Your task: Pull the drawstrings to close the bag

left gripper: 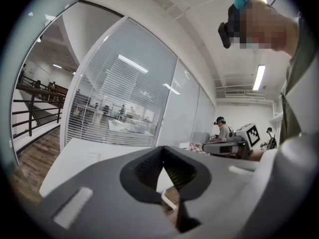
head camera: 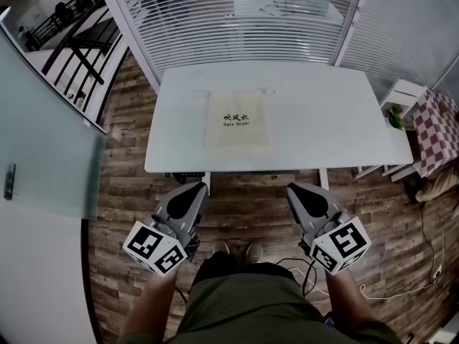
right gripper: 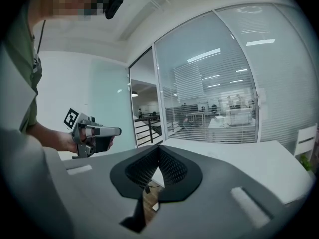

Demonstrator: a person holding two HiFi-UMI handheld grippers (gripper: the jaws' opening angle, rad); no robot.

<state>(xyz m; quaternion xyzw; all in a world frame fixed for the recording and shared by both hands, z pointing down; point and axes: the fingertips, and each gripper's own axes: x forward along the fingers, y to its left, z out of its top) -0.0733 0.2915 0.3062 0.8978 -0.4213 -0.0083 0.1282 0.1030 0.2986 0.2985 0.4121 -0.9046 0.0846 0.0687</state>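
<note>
Hovering above the wooden floor, short of the near edge of the white table, with the left claw and the right claw side by side, well apart, tips aimed at the table. Shows the left claw fully closed in its own view, ribbed pads meeting tip to tip, gripping nothing. Shows the right claw pressed together the same way, nothing between its pads. Places the cream drawstring bag ahead of both claws, flat on the table, dark print facing up, mouth on the far side, touched by neither claw. Sits closer to the left claw's line than to the right's. Makes out thin cord loops at the bag's far corners, beyond the claws, too faint to tell more. Faces a glass partition with blinds past the table, straight ahead of both claws. Carries a marker cube at the rear of each claw, next to the person's forearms. Puts the shoes behind and between the claw tips, and a checkered cloth well off to the right claw's right.
</note>
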